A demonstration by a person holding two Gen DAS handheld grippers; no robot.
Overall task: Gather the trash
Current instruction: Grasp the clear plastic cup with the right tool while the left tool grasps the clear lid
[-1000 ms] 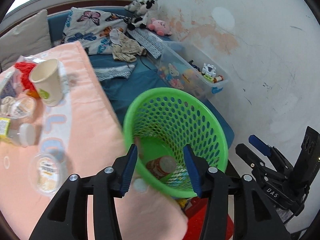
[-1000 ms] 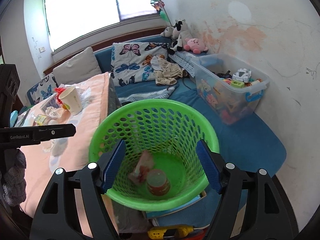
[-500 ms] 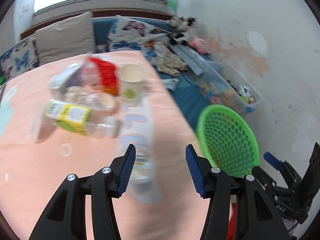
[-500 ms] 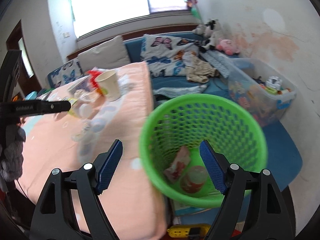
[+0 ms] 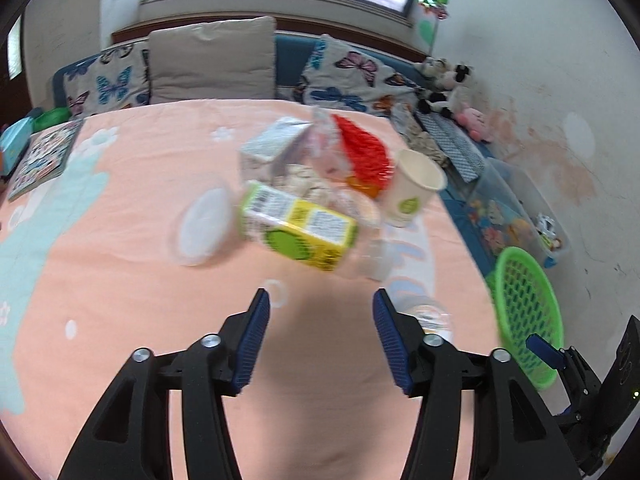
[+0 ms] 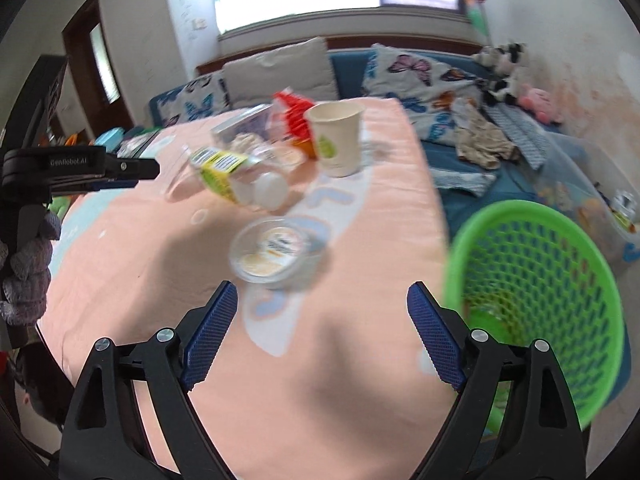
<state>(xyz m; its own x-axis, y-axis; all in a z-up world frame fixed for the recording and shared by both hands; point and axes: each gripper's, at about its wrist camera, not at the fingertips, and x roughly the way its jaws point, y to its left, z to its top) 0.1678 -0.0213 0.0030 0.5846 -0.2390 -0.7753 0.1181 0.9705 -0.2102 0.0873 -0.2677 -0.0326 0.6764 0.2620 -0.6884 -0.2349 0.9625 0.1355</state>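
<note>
Jaws on your left gripper [image 5: 320, 340] and right gripper [image 6: 320, 336] both stand wide, with nothing between them, above the peach cloth [image 5: 120, 280] on the worktop. Trash lies ahead: a yellow-green carton [image 5: 298, 228] on its side, a paper cup [image 5: 414, 188] upright just right of it, a red wrapper [image 5: 364, 152] behind, a clear round lid [image 5: 202, 226] left of the carton. A clear tub with a printed lid [image 6: 276, 254] sits just ahead of your right gripper. Your green basket [image 6: 536, 292] stands off the worktop's right edge. Both views are blurred.
</note>
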